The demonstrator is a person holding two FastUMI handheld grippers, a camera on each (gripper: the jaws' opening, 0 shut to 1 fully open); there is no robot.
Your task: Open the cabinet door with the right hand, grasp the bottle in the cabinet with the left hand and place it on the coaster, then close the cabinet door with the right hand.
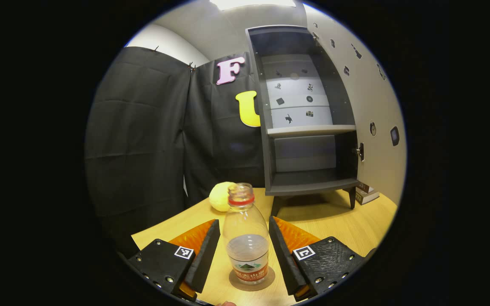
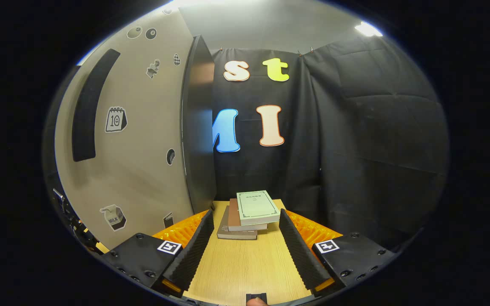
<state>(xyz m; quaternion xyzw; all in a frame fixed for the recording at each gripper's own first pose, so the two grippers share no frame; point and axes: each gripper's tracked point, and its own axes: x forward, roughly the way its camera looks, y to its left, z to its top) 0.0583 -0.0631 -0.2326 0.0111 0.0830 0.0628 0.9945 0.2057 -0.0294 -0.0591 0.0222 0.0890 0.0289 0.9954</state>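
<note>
Clear plastic bottle [image 1: 245, 238], light and crushable, is stood on the round brown coaster [image 1: 251, 281] between the open, unloaded left gripper [image 1: 245, 248]; its waist is judged the hold.

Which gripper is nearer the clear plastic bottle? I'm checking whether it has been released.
Left. The left gripper has its fingers either side of the clear plastic bottle, apart from it. The right gripper faces a stack of books instead.

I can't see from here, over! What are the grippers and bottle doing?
Left gripper open around bottle, standing on coaster. Right gripper open, empty. Cabinet door open.
</note>
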